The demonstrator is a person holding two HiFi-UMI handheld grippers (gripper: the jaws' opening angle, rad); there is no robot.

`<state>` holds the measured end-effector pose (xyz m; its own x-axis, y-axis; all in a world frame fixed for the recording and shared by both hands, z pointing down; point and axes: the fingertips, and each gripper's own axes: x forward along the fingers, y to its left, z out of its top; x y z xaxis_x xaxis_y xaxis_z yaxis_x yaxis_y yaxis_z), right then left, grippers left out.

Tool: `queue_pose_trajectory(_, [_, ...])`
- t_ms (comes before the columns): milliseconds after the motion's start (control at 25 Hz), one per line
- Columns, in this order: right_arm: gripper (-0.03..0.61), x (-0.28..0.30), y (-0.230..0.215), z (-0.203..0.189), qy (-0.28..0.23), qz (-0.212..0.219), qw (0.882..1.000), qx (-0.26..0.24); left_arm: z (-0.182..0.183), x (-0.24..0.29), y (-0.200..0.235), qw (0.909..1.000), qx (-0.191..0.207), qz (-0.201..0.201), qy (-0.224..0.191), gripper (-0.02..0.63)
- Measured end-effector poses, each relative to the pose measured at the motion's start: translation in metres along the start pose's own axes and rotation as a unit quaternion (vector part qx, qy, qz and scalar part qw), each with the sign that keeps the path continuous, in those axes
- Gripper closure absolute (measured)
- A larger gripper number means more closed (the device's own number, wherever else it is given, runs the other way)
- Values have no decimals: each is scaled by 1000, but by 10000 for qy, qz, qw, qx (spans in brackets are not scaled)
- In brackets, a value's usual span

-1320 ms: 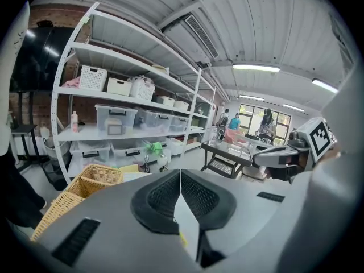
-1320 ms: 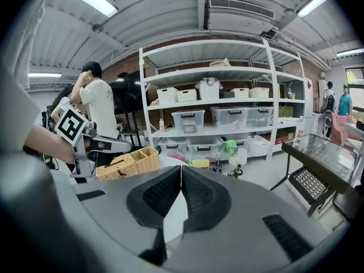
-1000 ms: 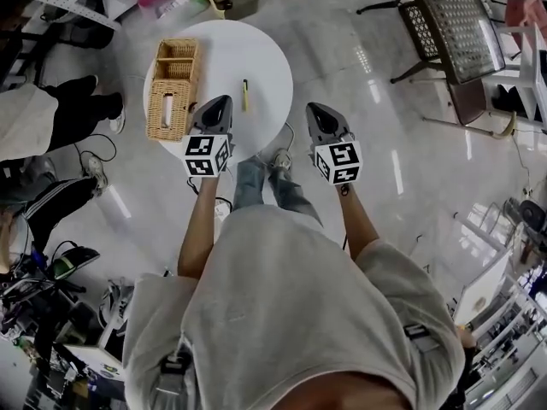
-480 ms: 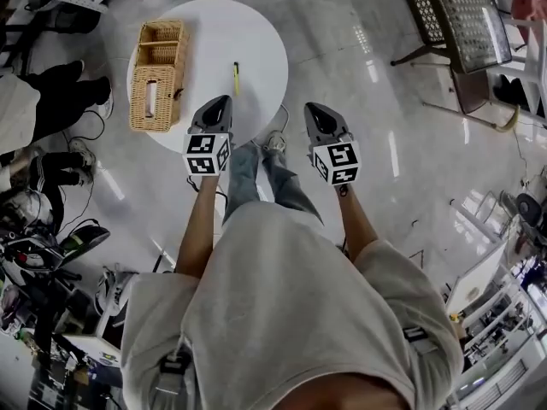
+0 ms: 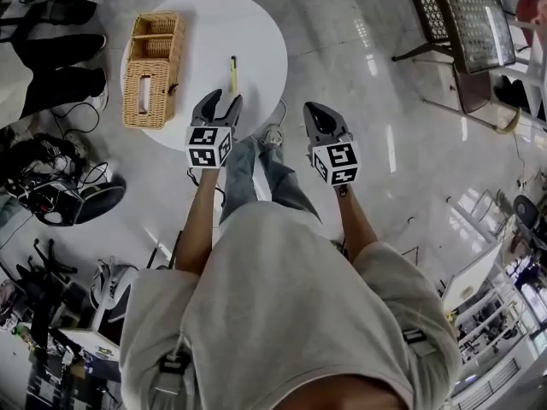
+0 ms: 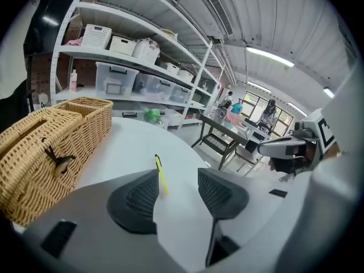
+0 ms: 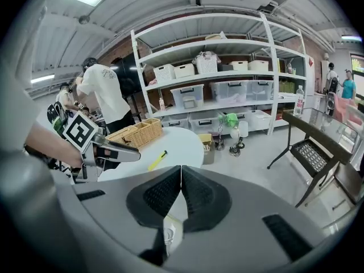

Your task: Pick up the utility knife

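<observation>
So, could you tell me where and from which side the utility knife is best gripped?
Probably mid-body, across its narrow width. The utility knife lies flat on the table, lengthwise ahead of the left hand-held gripper, whose jaws have just been opening, nothing between them; come from the near edge, straddling its sides.

Floor: pale glossy tiles (image 5: 359, 75), with bright streaks of the lamps reflected on them.
Ceiling: grey ribbed panels (image 6: 273, 21), sloping.
Light: long tube lamps (image 6: 270, 57) are on under the ceiling.
Windows: a row of big panes (image 6: 256, 104) at the far end, daylight behind.
Wall: red-brown brick (image 6: 42, 75) behind the shelves.
Shelves: a tall white metal rack (image 7: 227, 78) with clear plastic boxes (image 7: 233, 90) and white baskets (image 7: 185, 71).
Furniture: a round white table (image 5: 256, 41); a dark metal-frame table (image 7: 321, 123) and a mesh-seat chair (image 7: 310, 151) just beside it.
</observation>
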<state>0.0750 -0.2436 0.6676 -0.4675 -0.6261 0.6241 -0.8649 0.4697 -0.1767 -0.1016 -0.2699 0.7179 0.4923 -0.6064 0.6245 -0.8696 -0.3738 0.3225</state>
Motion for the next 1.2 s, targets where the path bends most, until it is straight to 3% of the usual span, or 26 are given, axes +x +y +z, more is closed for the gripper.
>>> queue_pose_trajectory(120, [546,1,1,-2,7,13,10000,-8,-5,6,3,10000,31,47,55,376])
queue_pose_trajectory(960, [546,-6,-13,-14,167,-69,9998,39,-4,76,30,9980,78,339,534,374])
queue_pose_trajectory(1080, [546,-7,-13,-15,193,-71,9998,47,-6,79,33,9973,66,377,629,378])
queue_pose_trajectory(1200, [546,-8,-13,-15,216,-76,9997,55,-6,79,33,9967,102,403,697,422])
